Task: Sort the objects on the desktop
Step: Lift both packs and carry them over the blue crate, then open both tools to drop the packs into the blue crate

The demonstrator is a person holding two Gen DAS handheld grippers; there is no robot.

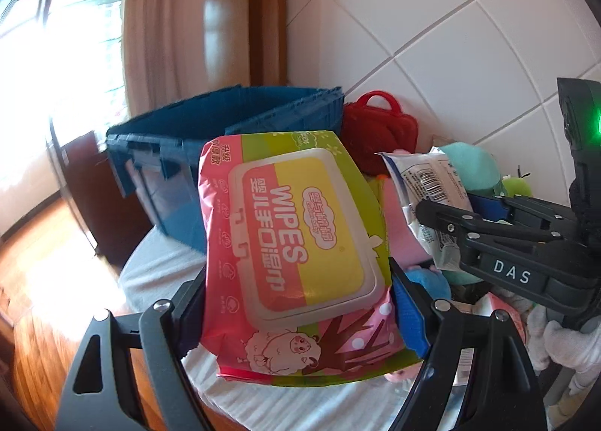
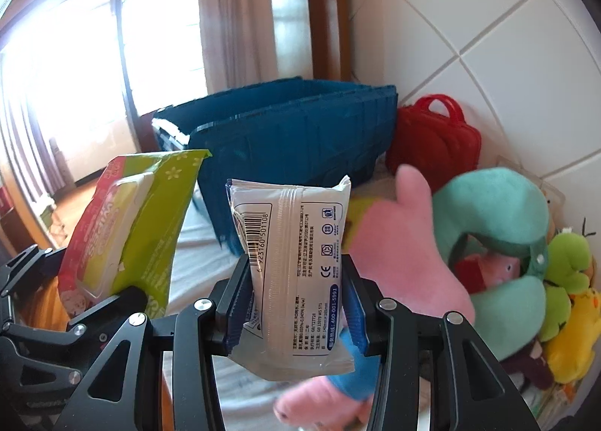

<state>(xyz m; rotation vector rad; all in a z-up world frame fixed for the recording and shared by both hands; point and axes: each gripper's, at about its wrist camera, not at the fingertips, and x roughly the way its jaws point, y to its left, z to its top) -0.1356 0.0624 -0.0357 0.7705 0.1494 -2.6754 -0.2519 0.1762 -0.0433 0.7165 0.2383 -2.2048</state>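
Wipes pack [image 1: 300, 254] clamped in left claw [image 1: 296, 303]; white packet [image 2: 293, 273] in right claw [image 2: 296, 303].

White tiled wall [image 2: 488, 18], beige curtain [image 2: 233, 18], bright window [image 2: 75, 67].

I'm looking into a lived-in home, most likely a family room with a child around. Daylight is pouring through a wood-framed window [image 2: 67, 67] with a pale curtain [image 2: 233, 18] hanging beside it, and polished wooden flooring [image 1: 37, 262] is glowing below. A white tiled wall [image 1: 450, 18] is running behind a small round table [image 1: 157, 269] under a white cloth. Soft toys are piling up against that wall: a teal plush [image 2: 499, 205], a pink plush [image 2: 394, 235], a green one [image 2: 567, 254]. A red toy case [image 2: 432, 142] is sitting beside a blue storage crate [image 2: 300, 130].
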